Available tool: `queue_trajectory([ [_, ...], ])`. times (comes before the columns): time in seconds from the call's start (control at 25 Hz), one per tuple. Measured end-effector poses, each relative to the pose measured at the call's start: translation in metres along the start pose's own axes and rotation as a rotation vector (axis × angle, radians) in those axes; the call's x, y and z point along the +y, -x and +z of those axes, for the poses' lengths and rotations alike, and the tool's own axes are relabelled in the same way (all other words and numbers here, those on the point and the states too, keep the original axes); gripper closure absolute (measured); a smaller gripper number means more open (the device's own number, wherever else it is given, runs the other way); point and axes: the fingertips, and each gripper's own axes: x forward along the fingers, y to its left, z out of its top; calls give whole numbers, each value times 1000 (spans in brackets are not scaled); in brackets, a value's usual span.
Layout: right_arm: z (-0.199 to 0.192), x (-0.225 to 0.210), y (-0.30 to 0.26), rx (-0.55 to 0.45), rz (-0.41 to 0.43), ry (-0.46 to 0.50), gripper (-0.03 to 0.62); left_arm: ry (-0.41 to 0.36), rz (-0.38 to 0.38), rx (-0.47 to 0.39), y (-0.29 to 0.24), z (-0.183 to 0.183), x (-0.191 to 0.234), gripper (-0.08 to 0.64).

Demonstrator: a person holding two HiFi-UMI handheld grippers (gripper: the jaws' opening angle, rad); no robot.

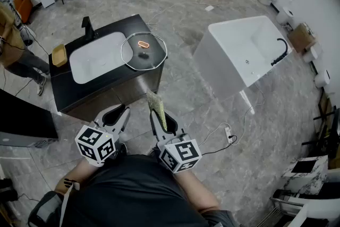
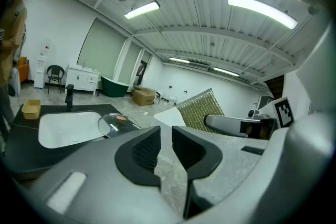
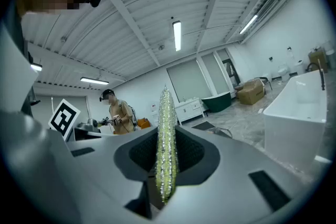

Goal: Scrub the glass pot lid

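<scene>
Right tongs (image 3: 167, 157) are clamped on a thin yellow-green glittery scrub pad (image 3: 167, 123), held edge-up. Left tongs (image 2: 165, 147) are at a narrow gap with nothing between them.

The round glass pot lid with orange knob (image 1: 143, 51) lies on the black worktop (image 1: 125, 24), just beside the white basin (image 1: 95, 58) and well apart from both tongs.

Risk: if I don't brace the lid, it may skid into the basin under scrubbing. The pad may also fold or slip.

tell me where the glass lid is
In the head view, the lid lies on the black counter, just right of the sink, beyond the scrubber.
</scene>
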Motion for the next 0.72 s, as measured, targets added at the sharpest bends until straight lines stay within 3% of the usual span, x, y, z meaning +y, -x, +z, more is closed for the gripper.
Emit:
queue_trajectory([
  [0.36,-31,57,-56,54,7,-60,535,84,78,19,63,-13,83,489],
  [0.56,-35,76,-84,48,-29,-83,534,102,43,28,72,-10,113,489],
  [0.72,-42,76,-96,70,-116,-96,535,132,-9,47,69,-10,131,489],
])
